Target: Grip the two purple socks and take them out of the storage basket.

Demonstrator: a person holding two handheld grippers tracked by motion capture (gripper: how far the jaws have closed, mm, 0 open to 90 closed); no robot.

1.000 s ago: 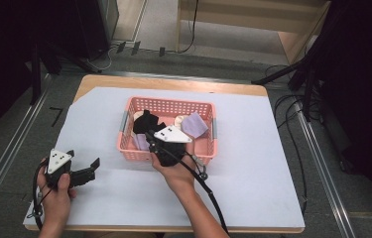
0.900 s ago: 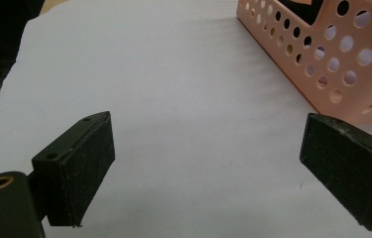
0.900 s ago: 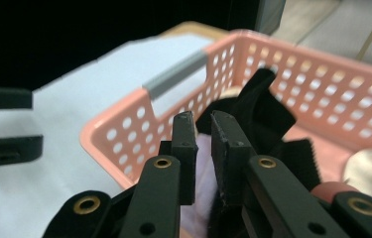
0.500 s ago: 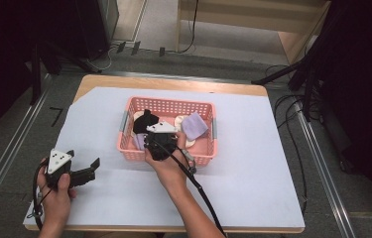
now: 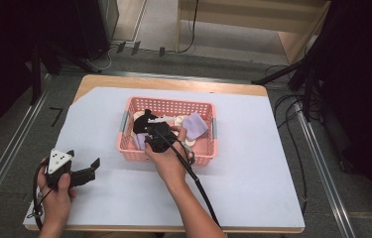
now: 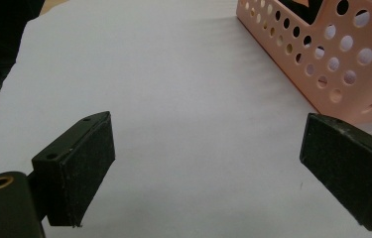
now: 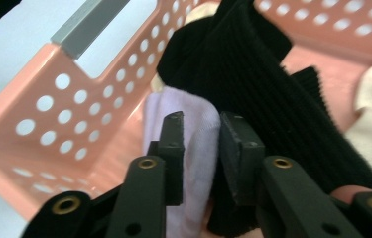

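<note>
Right gripper (image 7: 201,148) inside pink basket (image 5: 166,105), left part, jaws clamped on lilac sock (image 7: 193,129); black sock (image 7: 258,74) touching, just right and far of it. Left gripper (image 6: 208,168) released, jaws wide, on white sheet (image 6: 173,74) near-left of basket, well apart from socks. Right hand nearer.

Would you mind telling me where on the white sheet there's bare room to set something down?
Right of the pink basket to the white sheet's edge is bare, as is the strip behind it. Crowded: inside the basket, with cloths and the right claw; the left claw occupies the near-left corner.
</note>
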